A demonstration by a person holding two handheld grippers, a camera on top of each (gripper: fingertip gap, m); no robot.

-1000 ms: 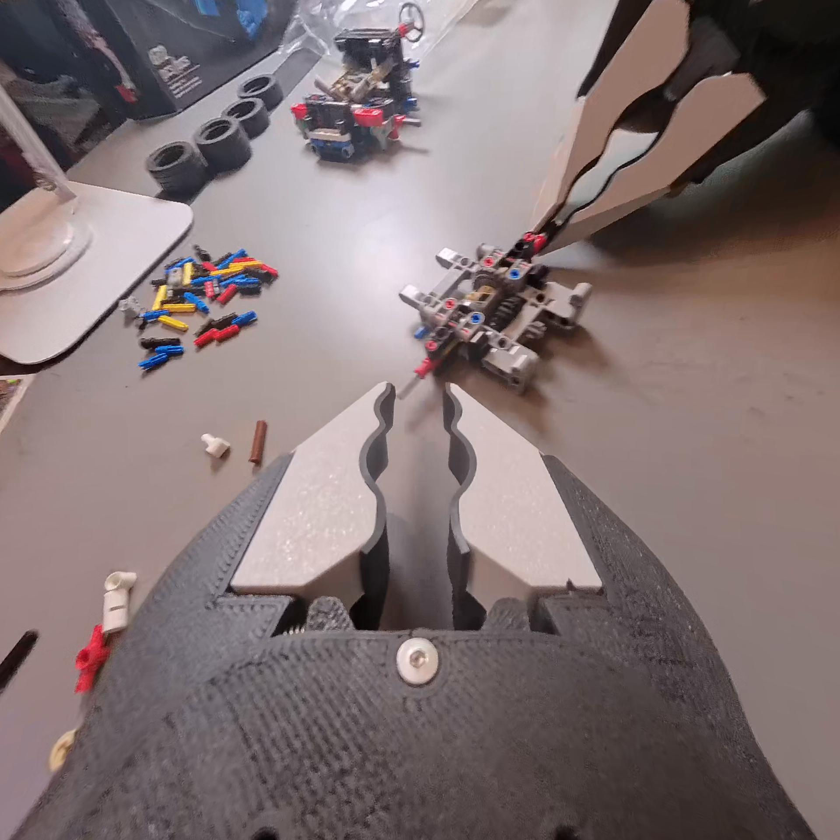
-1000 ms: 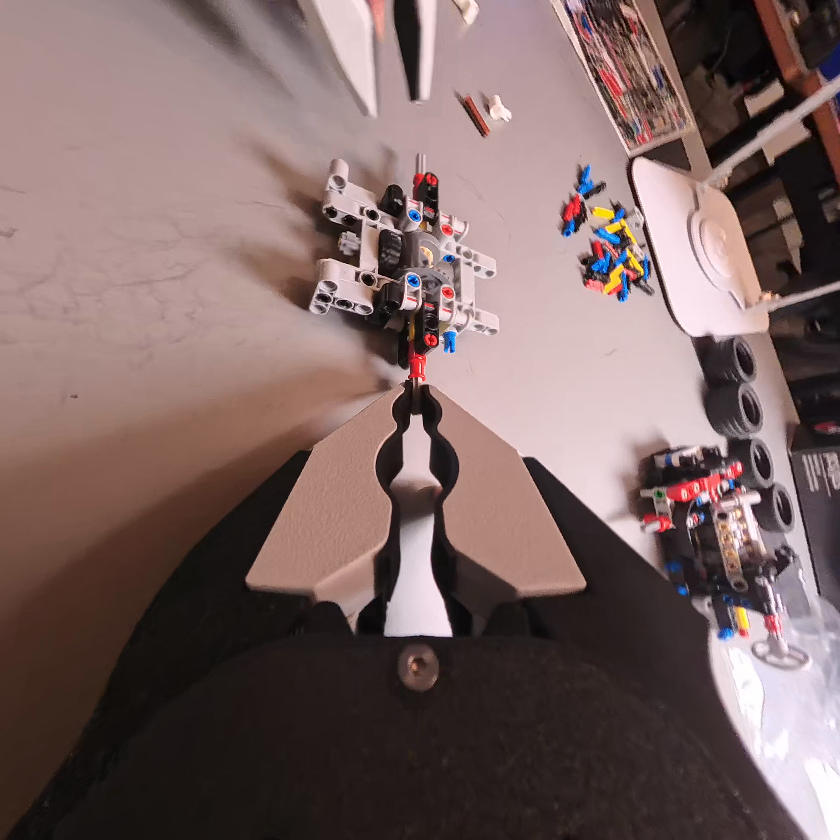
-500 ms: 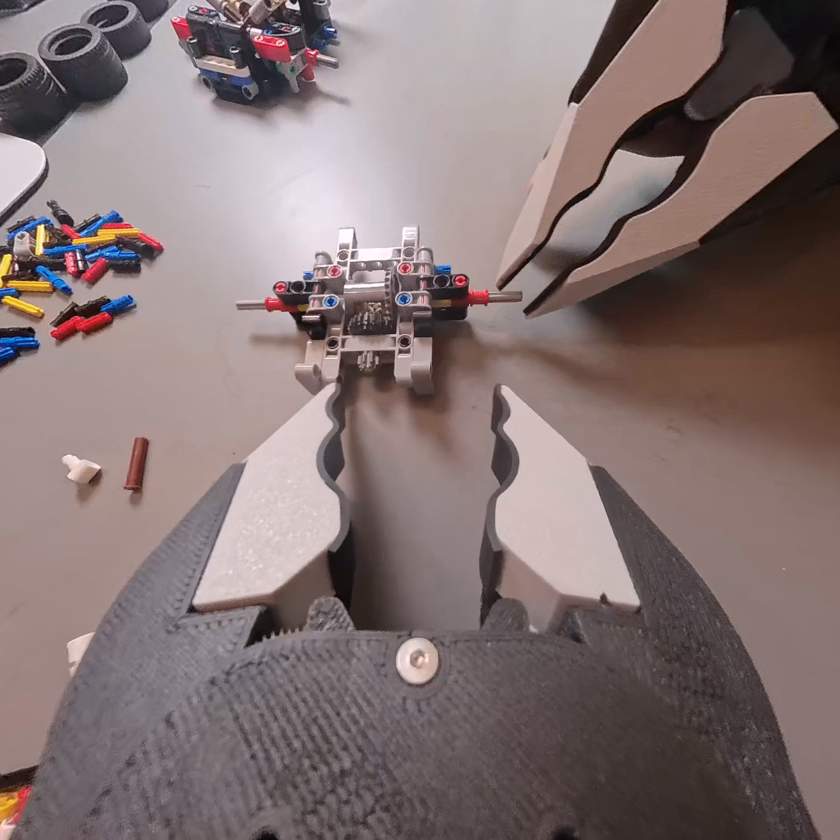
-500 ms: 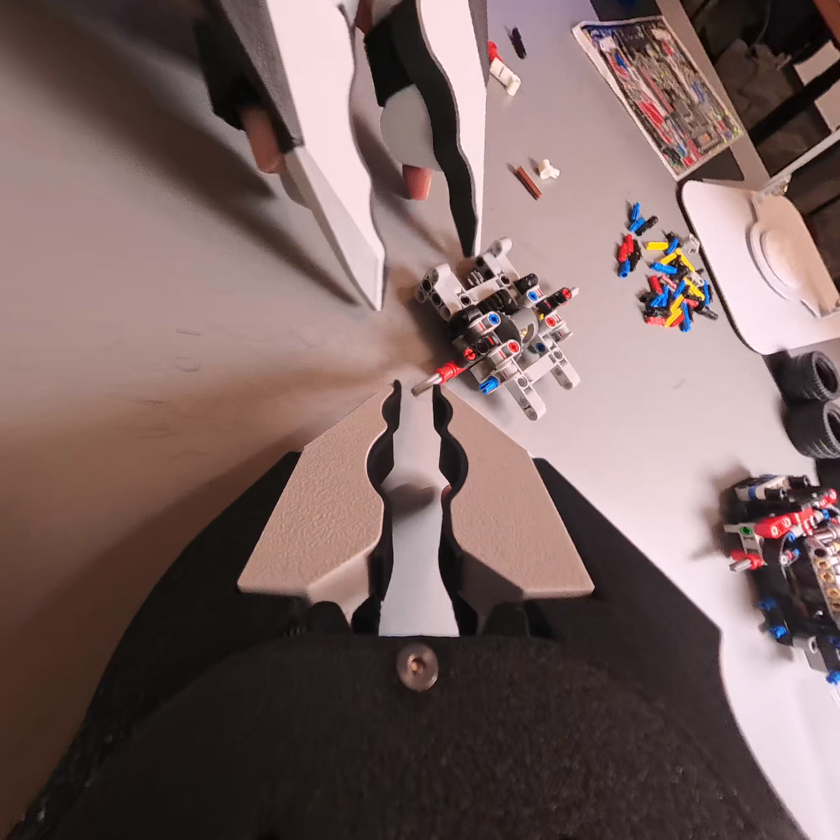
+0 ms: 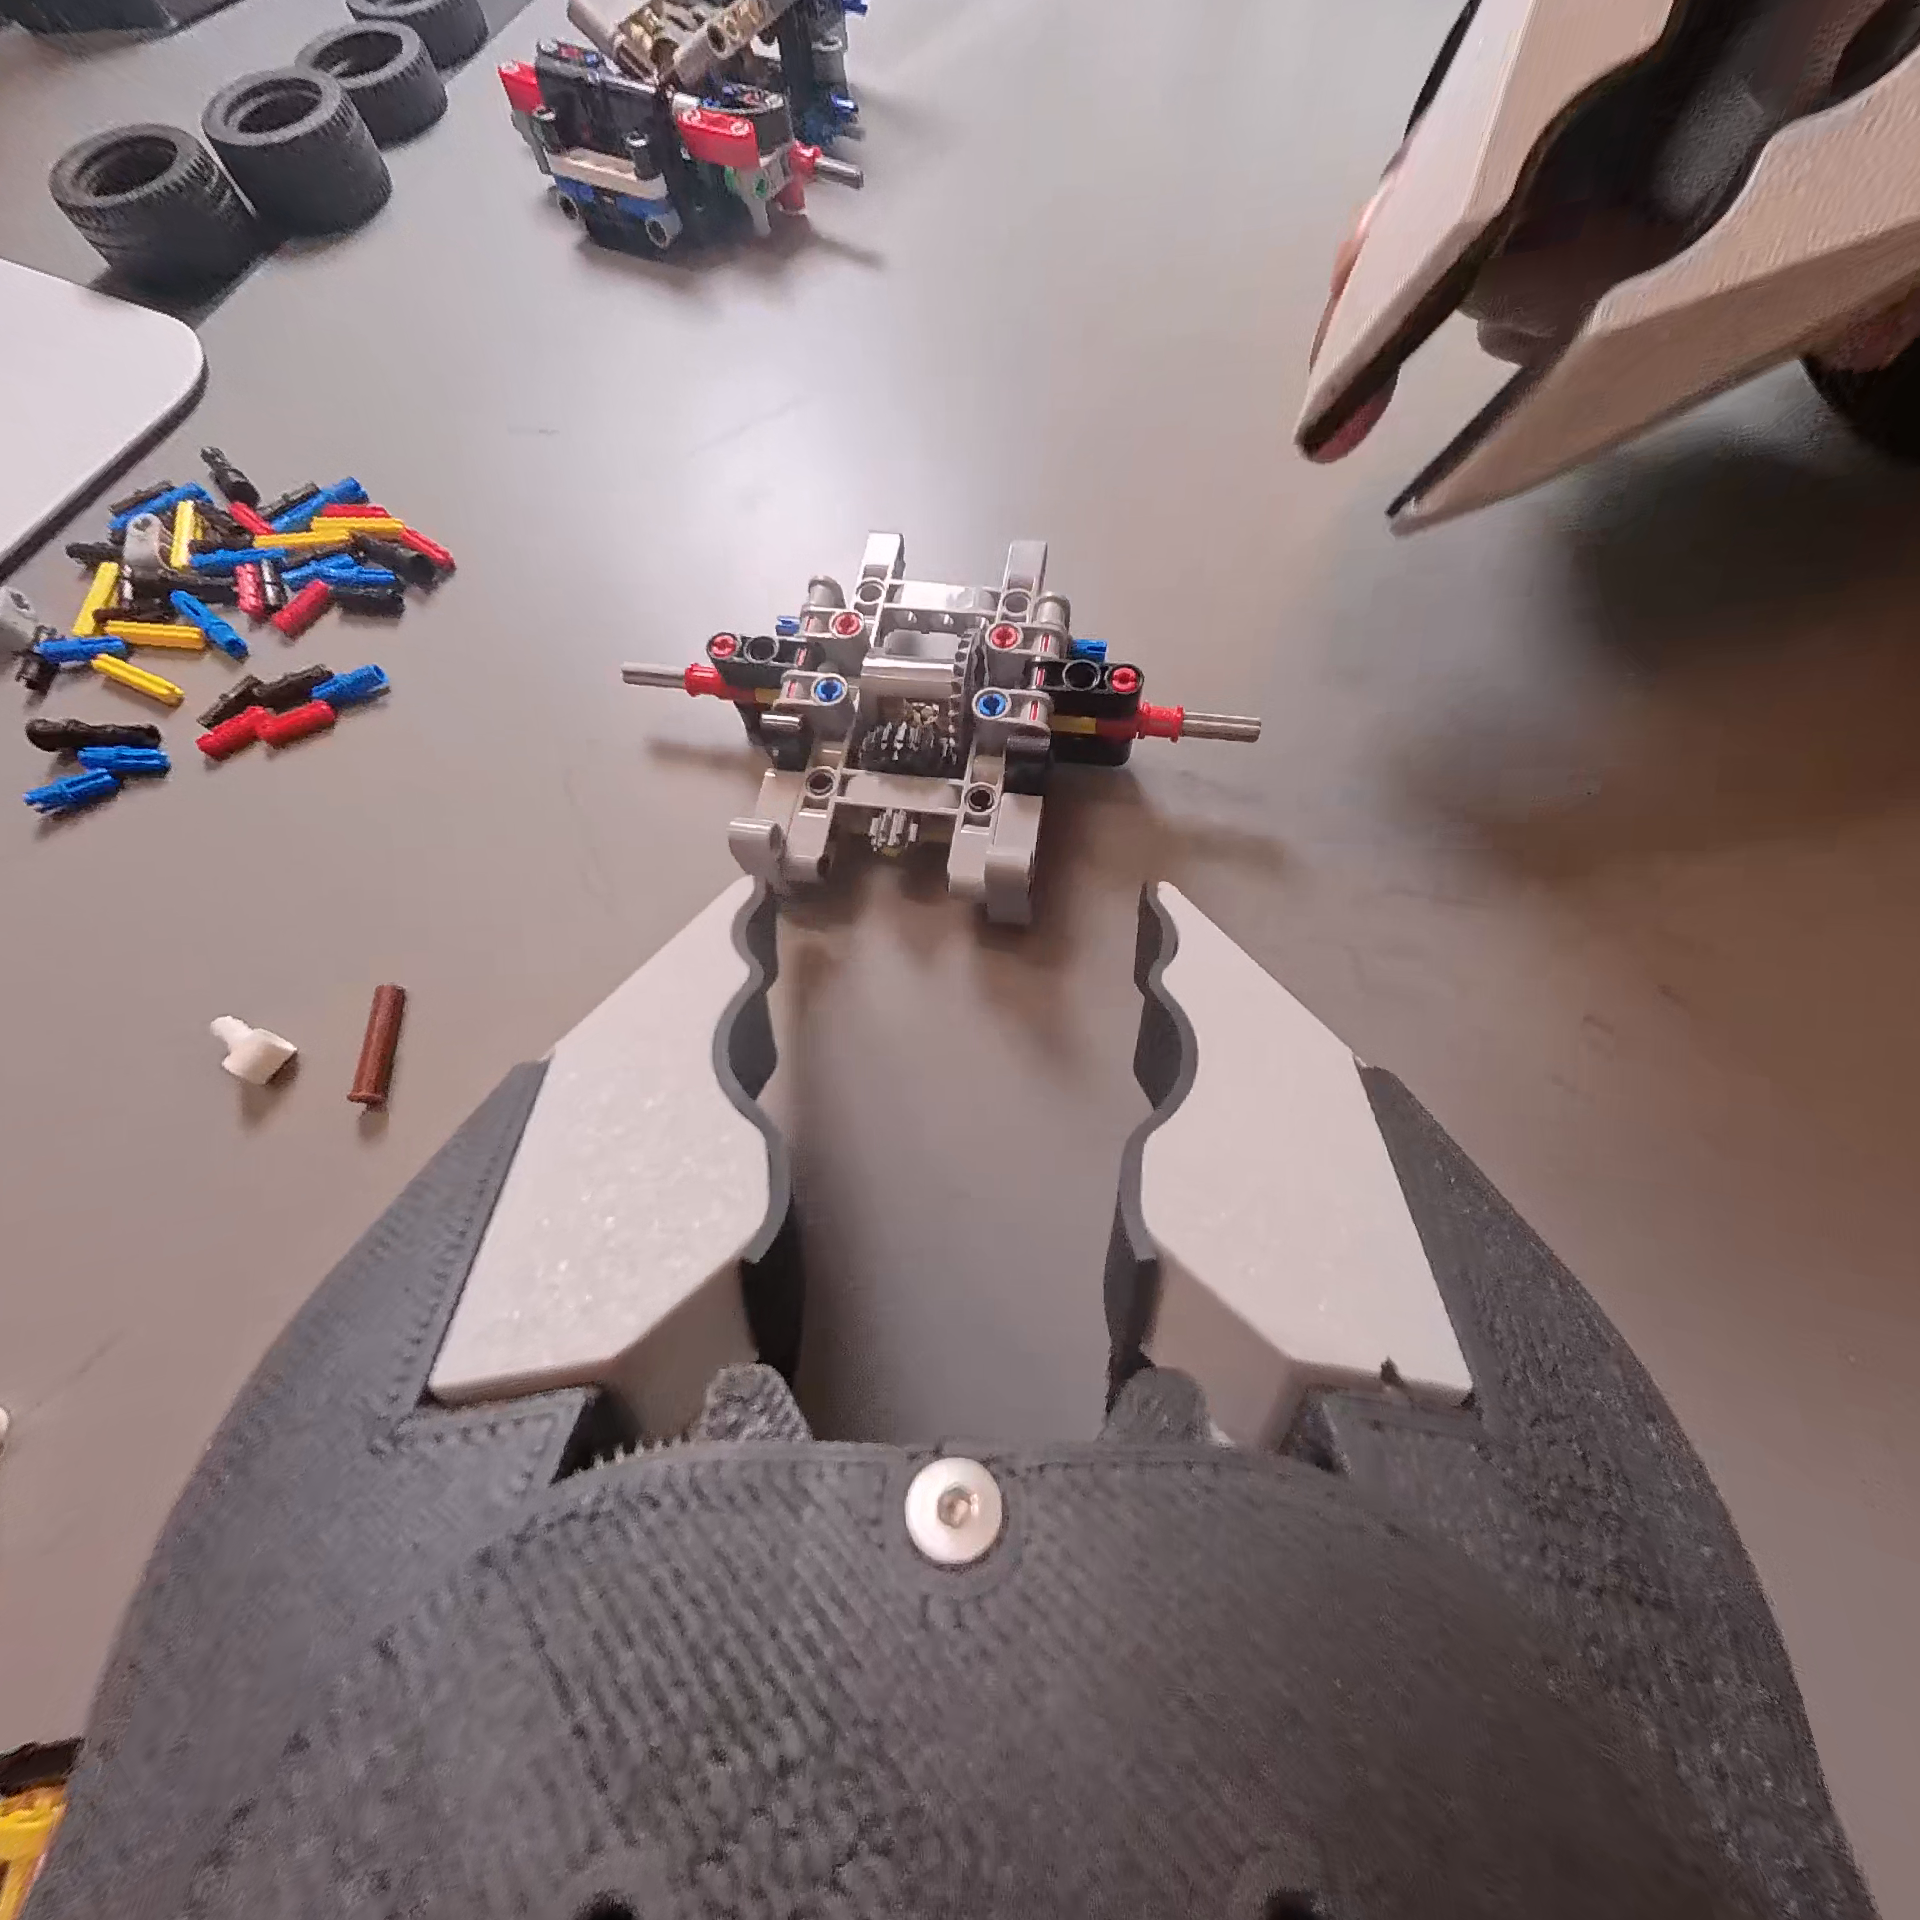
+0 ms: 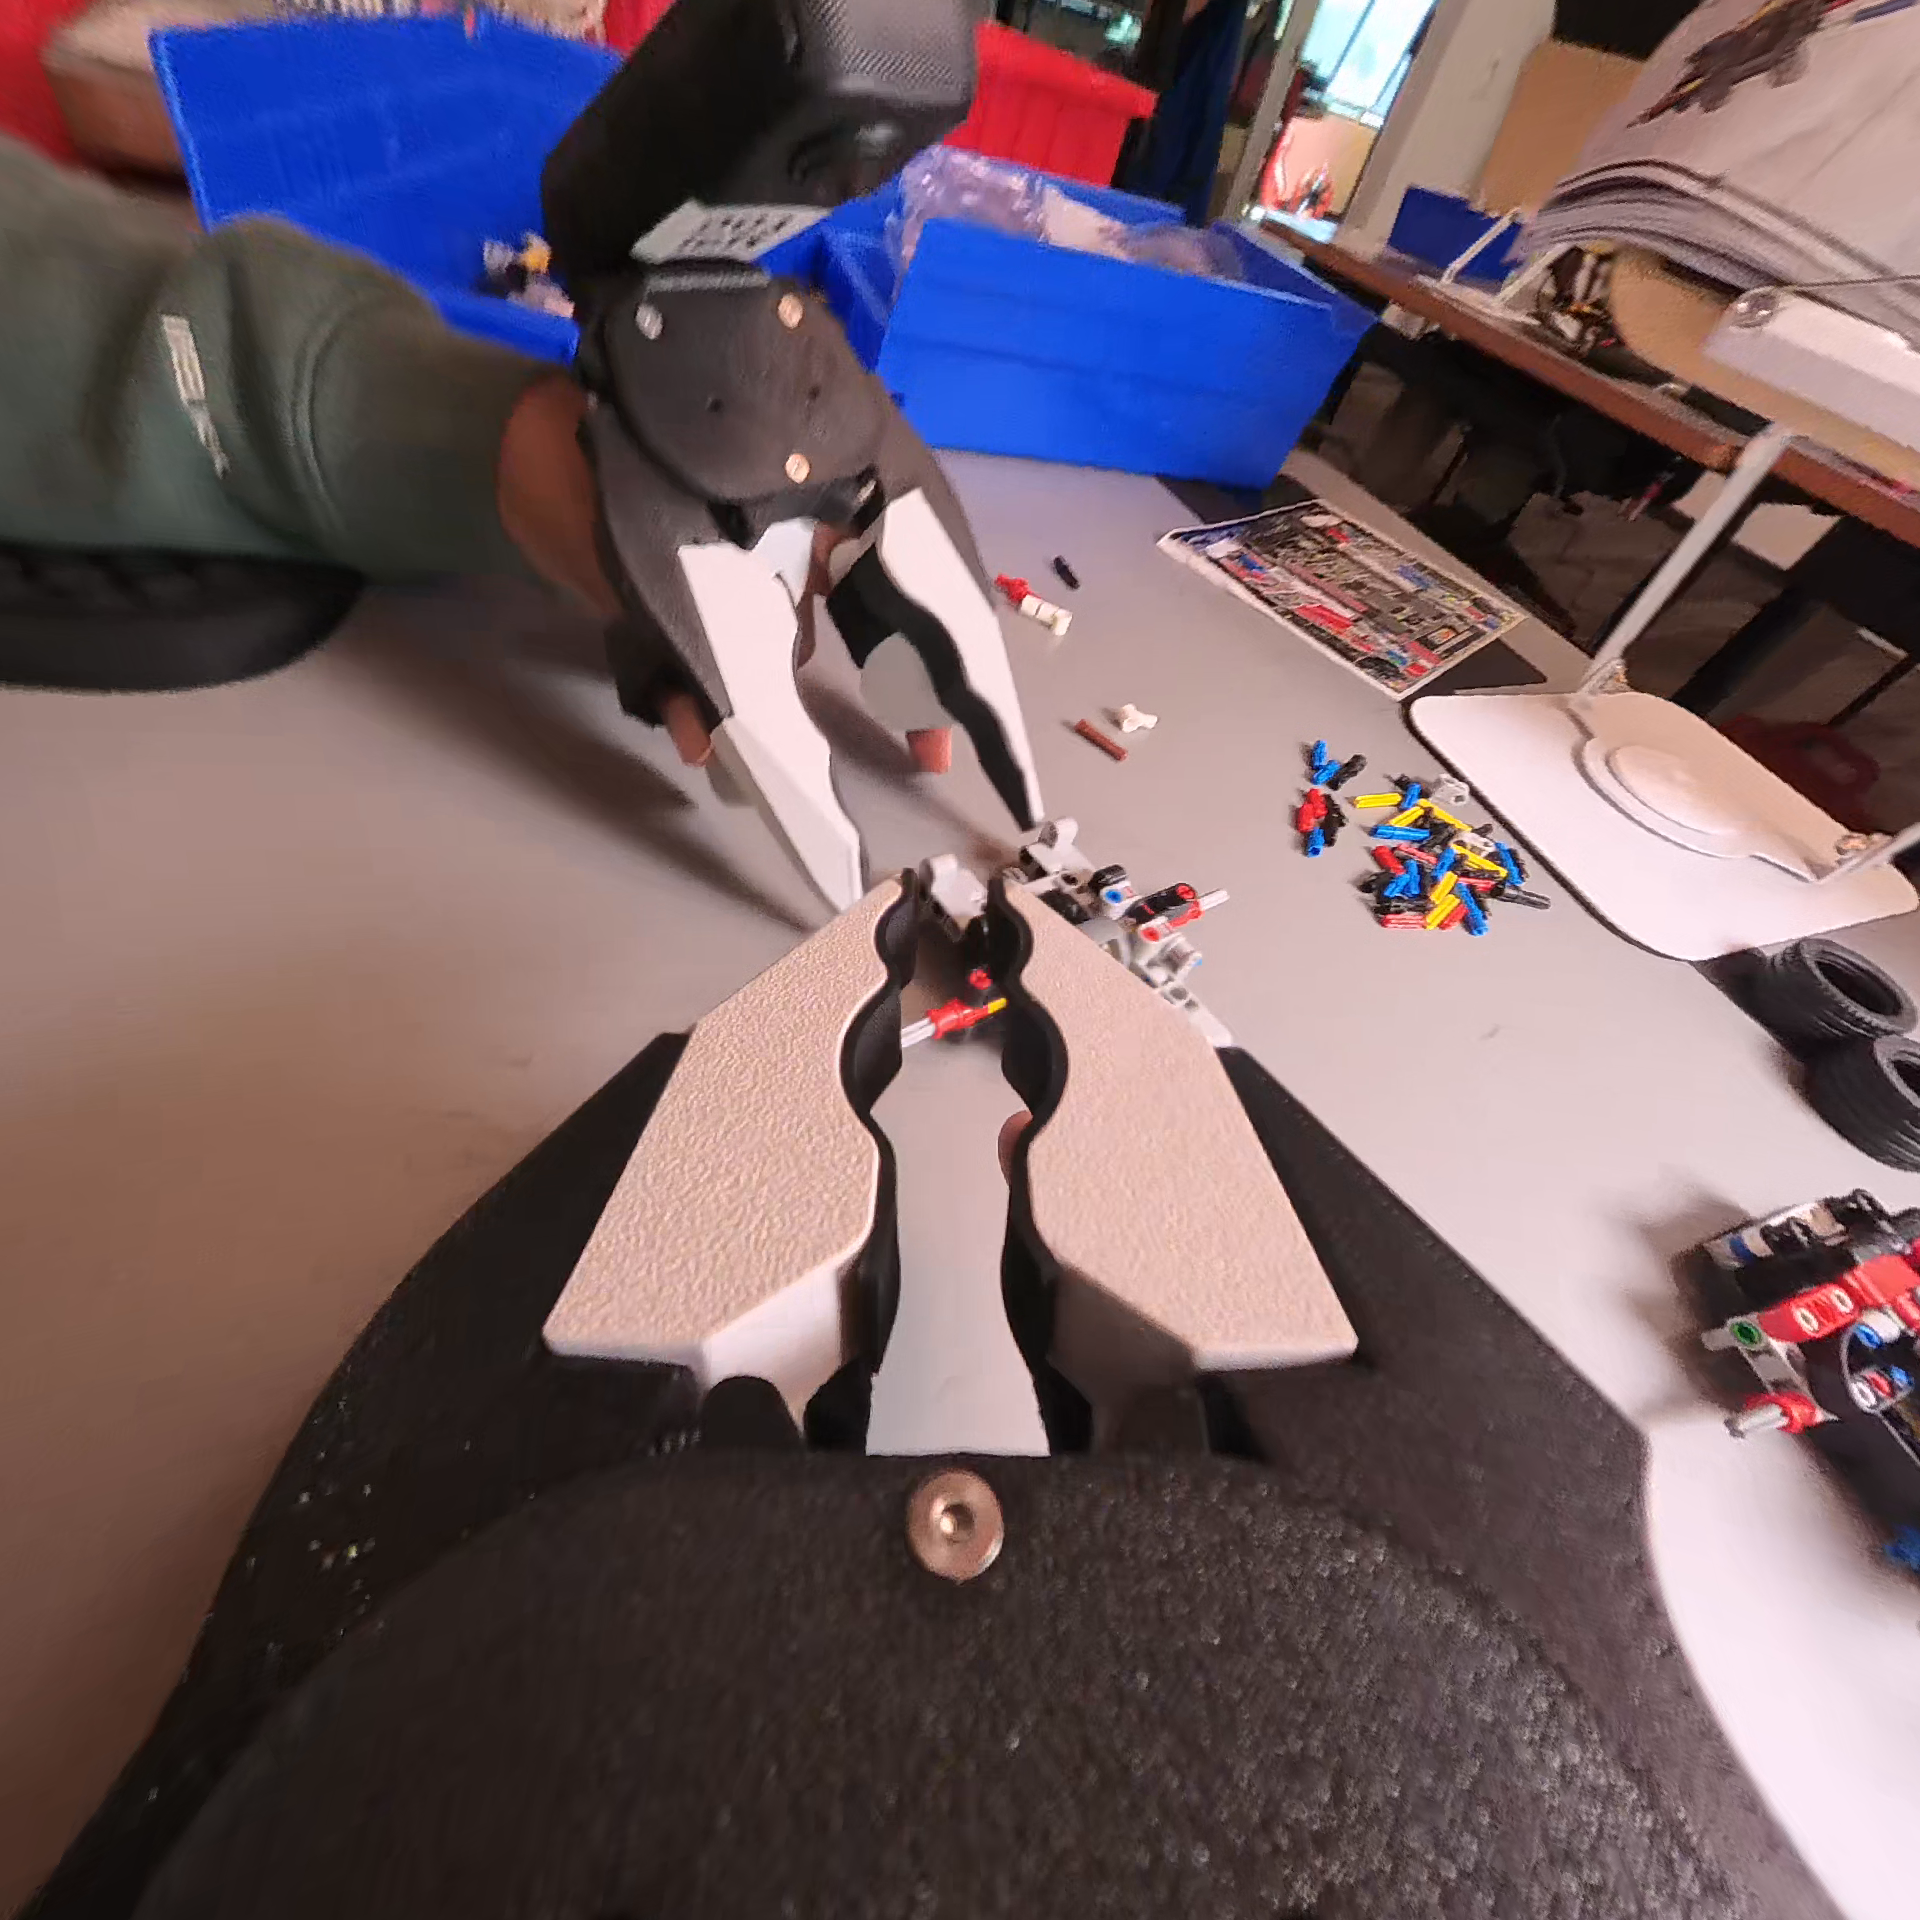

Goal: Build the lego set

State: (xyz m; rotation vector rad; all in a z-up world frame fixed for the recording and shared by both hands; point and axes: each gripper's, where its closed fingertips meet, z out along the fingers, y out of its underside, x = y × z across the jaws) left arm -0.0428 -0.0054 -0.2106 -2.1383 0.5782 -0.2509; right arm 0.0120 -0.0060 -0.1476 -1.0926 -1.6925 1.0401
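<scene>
Assembly (image 5: 914, 717) of grey beams lay on the surface (image 5: 1351, 1039), just ahead of the left tool (image 5: 951, 896), spread wide and empty. Right tool (image 5: 1361, 473) hung above it, slightly parted, pinching nothing.

Grey table (image 5: 1455, 1039) bears gear assembly (image 5: 914, 727), pins (image 5: 218, 623), tyres (image 5: 260, 156).

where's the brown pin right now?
In the left wrist view the brown pin lies on the table, left of the open left hand-held gripper, beside a small white piece and below the loose pin pile.
</scene>
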